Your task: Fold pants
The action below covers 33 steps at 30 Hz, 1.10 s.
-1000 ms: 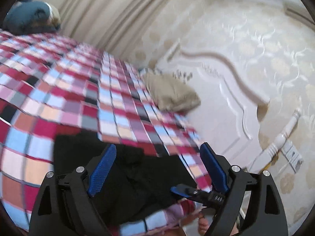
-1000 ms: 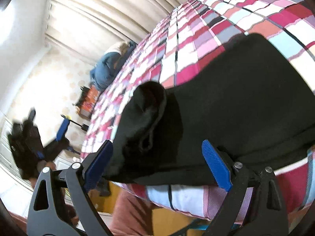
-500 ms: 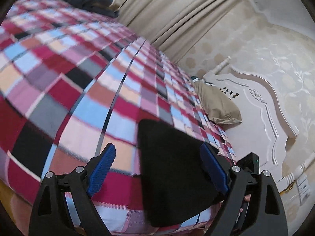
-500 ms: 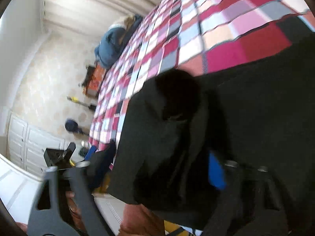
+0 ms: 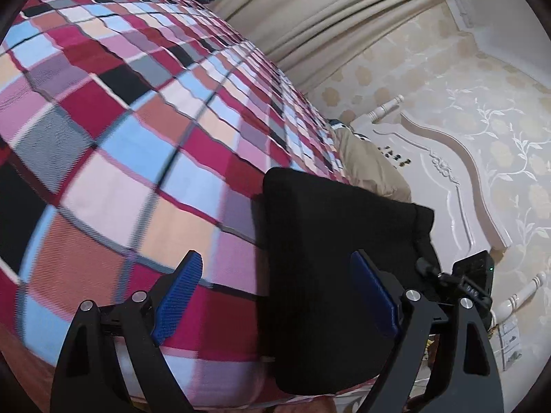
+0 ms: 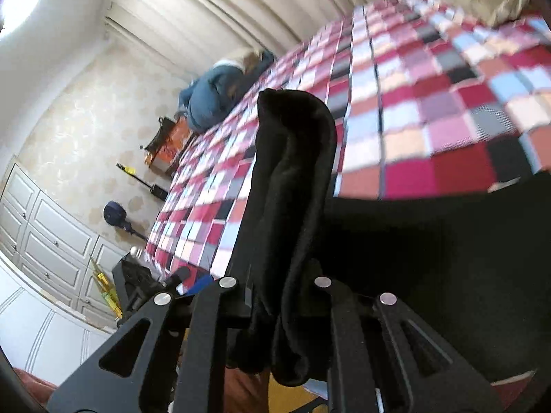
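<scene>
Right gripper (image 6: 280,296) just closed, pinching the pants (image 6: 292,179); left gripper (image 5: 275,296) spread at 6 o'clock. Thin bite, fabric could slip out mid-fold.

The right gripper (image 6: 286,313) has just been closing its jaws and now pinches a bunched fold of the black fabric pants (image 6: 430,258), which stands up between the black arms and spreads away to the right over the bed's red, pink and blue checked cover (image 6: 413,110). At the bed's far end lies a blue bundle of clothing (image 6: 213,96), with beige pleated curtains (image 6: 224,10) behind it. Left of the bed stand white panelled cabinet doors (image 6: 44,241).
</scene>
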Each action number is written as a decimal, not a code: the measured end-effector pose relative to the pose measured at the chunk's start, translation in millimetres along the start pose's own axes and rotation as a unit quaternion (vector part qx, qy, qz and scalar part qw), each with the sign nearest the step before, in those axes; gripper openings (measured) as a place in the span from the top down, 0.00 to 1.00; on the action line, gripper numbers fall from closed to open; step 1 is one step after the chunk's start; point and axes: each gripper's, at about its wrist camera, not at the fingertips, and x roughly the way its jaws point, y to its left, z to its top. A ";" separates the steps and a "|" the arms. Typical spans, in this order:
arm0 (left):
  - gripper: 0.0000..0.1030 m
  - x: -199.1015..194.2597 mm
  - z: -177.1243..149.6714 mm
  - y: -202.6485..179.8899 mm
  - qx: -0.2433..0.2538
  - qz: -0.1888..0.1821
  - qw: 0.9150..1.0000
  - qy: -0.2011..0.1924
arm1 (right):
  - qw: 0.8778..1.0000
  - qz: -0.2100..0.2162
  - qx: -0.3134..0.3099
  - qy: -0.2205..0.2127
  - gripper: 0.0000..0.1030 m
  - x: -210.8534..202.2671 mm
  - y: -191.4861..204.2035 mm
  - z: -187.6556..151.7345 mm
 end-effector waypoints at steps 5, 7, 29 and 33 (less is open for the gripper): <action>0.16 28.2 -9.4 -15.6 -0.011 -0.031 0.999 0.036 | 0.999 -0.037 0.015 -0.034 0.89 -51.7 -26.3 9.9; 0.16 39.6 -14.0 -21.5 -0.012 -0.038 0.998 0.049 | 0.997 -0.052 0.029 -0.038 0.89 -61.5 -42.4 7.6; 0.16 77.8 -46.8 -19.1 -0.086 -0.074 0.988 0.105 | 0.979 -0.030 0.185 -0.084 0.55 -100.3 -191.2 -50.0; 0.16 71.1 -53.5 -12.5 -0.091 -0.090 0.986 0.110 | 0.975 -0.061 0.183 -0.111 0.24 -129.7 -191.1 -62.8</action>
